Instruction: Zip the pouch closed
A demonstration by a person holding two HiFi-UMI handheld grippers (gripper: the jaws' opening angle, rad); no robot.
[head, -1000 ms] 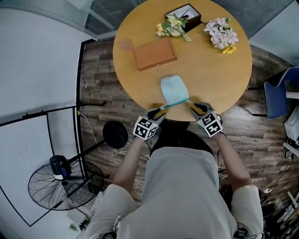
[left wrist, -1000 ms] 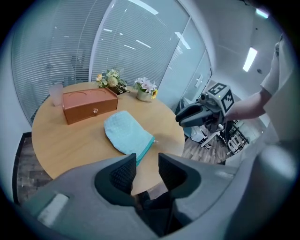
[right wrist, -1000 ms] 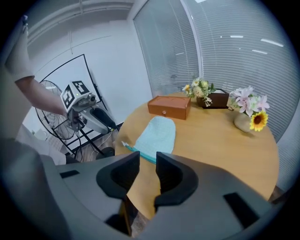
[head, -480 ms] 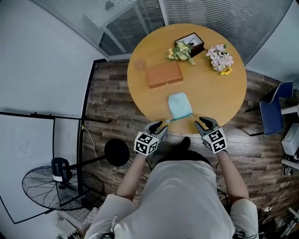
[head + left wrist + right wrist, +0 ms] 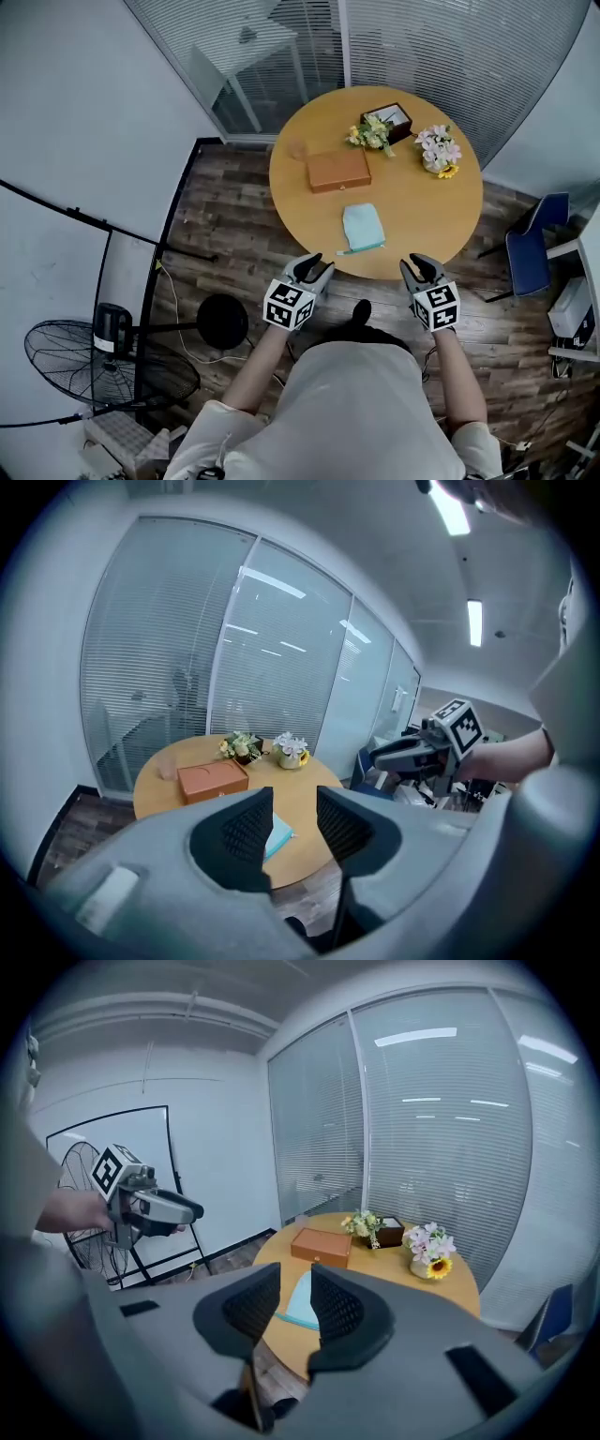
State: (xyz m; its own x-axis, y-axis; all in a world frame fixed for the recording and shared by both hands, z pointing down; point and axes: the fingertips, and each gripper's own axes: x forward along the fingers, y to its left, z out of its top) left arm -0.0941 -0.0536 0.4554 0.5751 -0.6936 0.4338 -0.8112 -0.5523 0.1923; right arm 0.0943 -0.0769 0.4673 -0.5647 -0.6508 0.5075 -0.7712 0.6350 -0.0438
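Counting what's out: one round table [image 5: 422,211] in the upper middle of the head view, with one light-blue pouch [image 5: 363,226] lying flat near its lower edge, the teal zipper side towards the bottom of the frame. Can't tell from here how far the zipper is done up.

Above the pouch there's one orange box [image 5: 338,171], and one dark box [image 5: 397,116] further up. There are two flower bunches: a yellow bunch [image 5: 368,135] leaning on the dark box and a pink bunch [image 5: 437,150] to its right. One clear cup [image 5: 297,149] sits at the table's upper left edge.

There are two grippers, both off the table and below it in the frame, well apart from the pouch. The left gripper [image 5: 312,262] has its jaws spread with nothing in them. The right gripper [image 5: 417,263] is also empty, jaws apart but closing a little.

One fan [image 5: 103,361] is at lower left and one blue chair [image 5: 527,258] at the right.
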